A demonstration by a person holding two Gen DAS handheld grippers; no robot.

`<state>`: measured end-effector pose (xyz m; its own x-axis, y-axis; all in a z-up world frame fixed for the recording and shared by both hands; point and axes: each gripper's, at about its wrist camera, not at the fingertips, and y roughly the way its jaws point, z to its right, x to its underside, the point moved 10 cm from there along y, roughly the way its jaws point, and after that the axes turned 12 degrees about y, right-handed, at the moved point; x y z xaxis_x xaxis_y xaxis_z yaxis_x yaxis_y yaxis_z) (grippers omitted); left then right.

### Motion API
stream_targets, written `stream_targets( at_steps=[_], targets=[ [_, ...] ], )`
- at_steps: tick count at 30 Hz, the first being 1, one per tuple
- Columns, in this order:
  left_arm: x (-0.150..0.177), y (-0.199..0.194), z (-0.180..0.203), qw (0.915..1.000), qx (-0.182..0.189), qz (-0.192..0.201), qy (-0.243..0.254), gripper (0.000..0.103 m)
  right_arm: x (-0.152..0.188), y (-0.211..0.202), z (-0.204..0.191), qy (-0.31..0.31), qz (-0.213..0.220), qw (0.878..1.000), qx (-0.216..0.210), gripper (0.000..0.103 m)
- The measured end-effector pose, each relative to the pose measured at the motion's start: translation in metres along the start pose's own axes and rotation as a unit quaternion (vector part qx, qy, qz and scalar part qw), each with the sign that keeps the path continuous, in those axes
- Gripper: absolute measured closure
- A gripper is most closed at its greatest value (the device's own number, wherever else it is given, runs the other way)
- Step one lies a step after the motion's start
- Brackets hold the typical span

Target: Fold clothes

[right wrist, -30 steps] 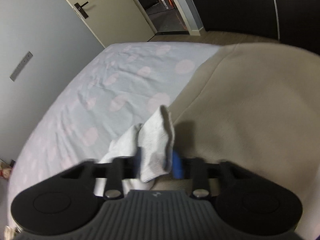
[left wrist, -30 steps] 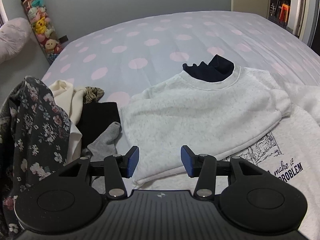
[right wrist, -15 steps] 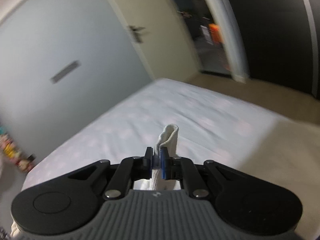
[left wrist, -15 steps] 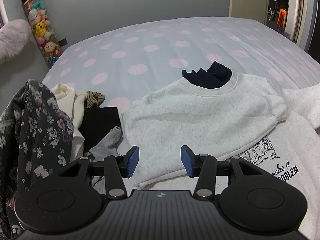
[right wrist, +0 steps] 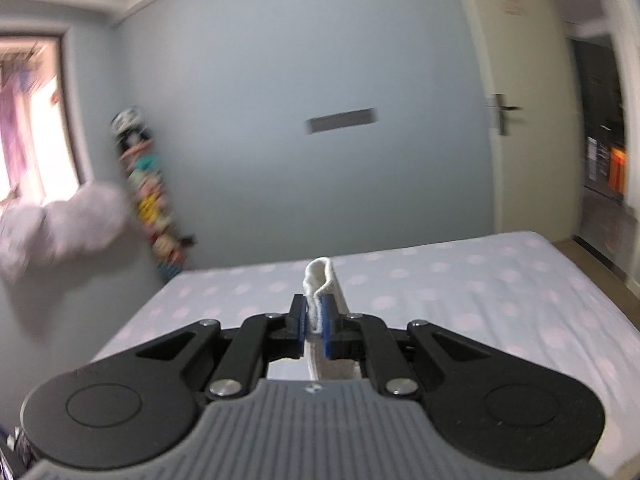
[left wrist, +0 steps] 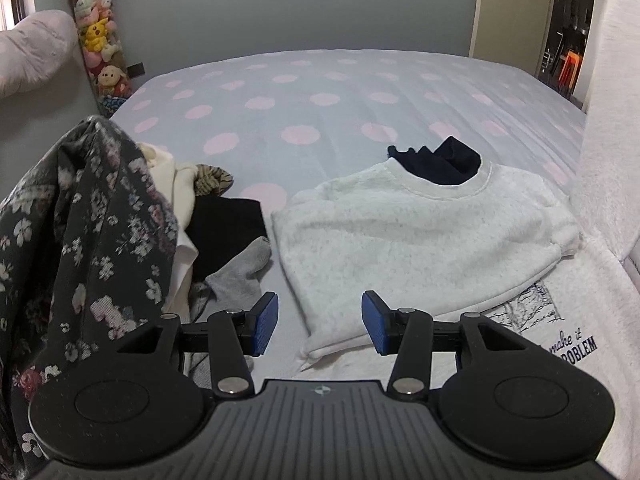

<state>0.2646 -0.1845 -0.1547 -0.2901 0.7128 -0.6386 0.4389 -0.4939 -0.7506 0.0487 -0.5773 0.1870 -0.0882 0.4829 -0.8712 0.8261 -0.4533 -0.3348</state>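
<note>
Two grippers: the right gripper (right wrist: pixel 315 318) pinches a white garment (right wrist: pixel 320 280); the left gripper (left wrist: pixel 320 322) gapes empty above the folded sweatshirt (left wrist: pixel 416 236). Left of the sweatshirt, a grey sock (left wrist: pixel 240 270) and floral garment (left wrist: pixel 80 232) crowd the bed (left wrist: pixel 320 112).

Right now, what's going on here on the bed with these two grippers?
A person is folding clothes on a polka-dot bed. The right gripper is shut on an edge of white cloth and holds it up above the bed. The left gripper is open and empty, hovering over the near corner of a folded white sweatshirt that lies on a printed white top. An unfolded pile with a floral garment waits to its left.
</note>
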Motion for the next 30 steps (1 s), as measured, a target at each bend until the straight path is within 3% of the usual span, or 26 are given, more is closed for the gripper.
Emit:
stream_targets(
  at_steps=[8,15,20,23,27,30],
  targets=[
    [0.010,0.004,-0.024,0.9998,0.001,0.011,-0.016,0.059,0.071,0.096,-0.095,-0.032,-0.064,0.997,-0.037,0.093],
    [0.013,0.022,-0.037,0.9997,0.003,0.012,-0.022,0.059,0.192,0.156,-0.125,-0.012,-0.138,0.987,-0.077,0.093],
    [0.014,0.034,-0.039,0.9997,0.007,0.009,-0.021,0.059,0.288,0.176,-0.138,0.009,-0.197,0.975,-0.101,0.093],
    [0.016,0.041,-0.040,0.9996,0.012,0.009,-0.024,0.059,0.328,0.196,-0.149,0.021,-0.233,0.966,-0.112,0.093],
    [0.018,0.051,-0.039,0.9990,0.024,0.002,-0.039,0.059,0.359,0.205,-0.154,0.029,-0.267,0.954,-0.130,0.086],
    [0.017,0.053,-0.036,0.9987,0.027,0.003,-0.042,0.059,0.362,0.205,-0.150,0.029,-0.271,0.953,-0.130,0.082]
  ],
)
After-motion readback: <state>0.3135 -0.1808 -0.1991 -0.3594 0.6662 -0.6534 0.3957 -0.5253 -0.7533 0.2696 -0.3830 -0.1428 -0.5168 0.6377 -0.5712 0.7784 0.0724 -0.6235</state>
